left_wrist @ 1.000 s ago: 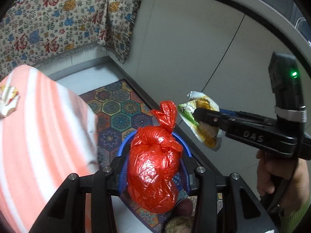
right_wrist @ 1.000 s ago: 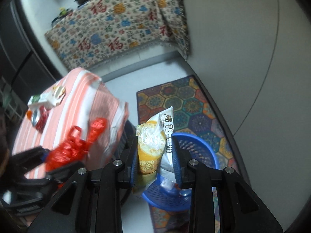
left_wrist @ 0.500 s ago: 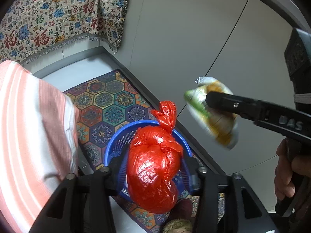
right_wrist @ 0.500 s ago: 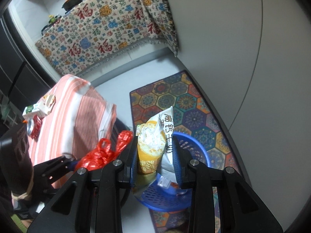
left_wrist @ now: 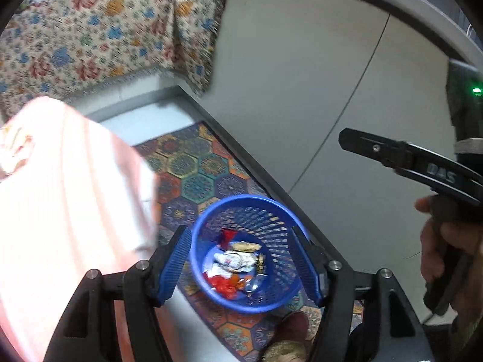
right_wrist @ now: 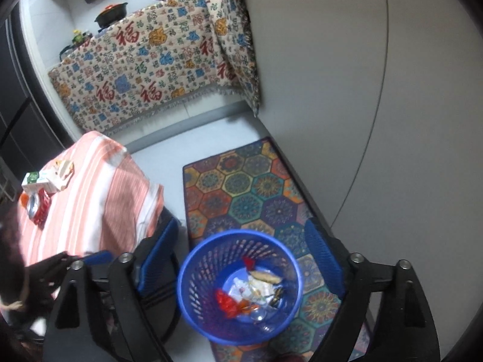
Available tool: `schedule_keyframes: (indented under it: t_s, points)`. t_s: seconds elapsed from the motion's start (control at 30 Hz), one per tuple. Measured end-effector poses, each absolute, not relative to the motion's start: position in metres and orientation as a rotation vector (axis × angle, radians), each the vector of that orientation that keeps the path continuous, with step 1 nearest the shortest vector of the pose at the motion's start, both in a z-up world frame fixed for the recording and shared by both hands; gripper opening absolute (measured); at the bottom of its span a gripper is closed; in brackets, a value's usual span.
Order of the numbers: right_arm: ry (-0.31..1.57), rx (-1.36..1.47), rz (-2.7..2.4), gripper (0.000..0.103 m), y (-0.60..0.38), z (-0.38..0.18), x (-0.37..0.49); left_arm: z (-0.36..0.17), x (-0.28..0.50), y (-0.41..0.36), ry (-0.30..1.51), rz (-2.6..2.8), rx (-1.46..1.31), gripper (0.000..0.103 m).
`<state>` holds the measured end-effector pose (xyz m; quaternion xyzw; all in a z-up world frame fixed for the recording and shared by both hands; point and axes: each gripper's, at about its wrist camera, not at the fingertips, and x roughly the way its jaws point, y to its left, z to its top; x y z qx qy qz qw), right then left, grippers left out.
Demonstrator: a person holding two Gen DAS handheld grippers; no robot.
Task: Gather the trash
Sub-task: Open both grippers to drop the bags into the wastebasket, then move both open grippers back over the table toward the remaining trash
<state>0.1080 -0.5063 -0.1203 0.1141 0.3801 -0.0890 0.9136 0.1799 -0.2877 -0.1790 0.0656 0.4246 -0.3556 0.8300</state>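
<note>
Left gripper (left_wrist: 241, 259) and right gripper (right_wrist: 241, 259) just opened, empty, above basket (right_wrist: 193, 310).

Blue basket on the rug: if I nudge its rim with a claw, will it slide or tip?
The blue basket looks like thin perforated plastic holding only light scraps, so it is probably light. It narrows toward the base, so a rim nudge may tip it; the rug may resist sliding.

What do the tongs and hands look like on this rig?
Both tongs, left tongs and right tongs, are black angular frames with silver bolts and ribbed blue pads. Side-on, the right unit shows white "DAS" lettering, a green LED, and grey tape.
</note>
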Motion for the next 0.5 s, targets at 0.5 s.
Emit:
schedule_keyframes:
  t_s: [0.5]
  points:
    - [0.786,-0.037,0.199,0.096,-0.294,-0.123,0.139,-0.175,0.167,-0.064,0.850,-0.388,0.209,0.069]
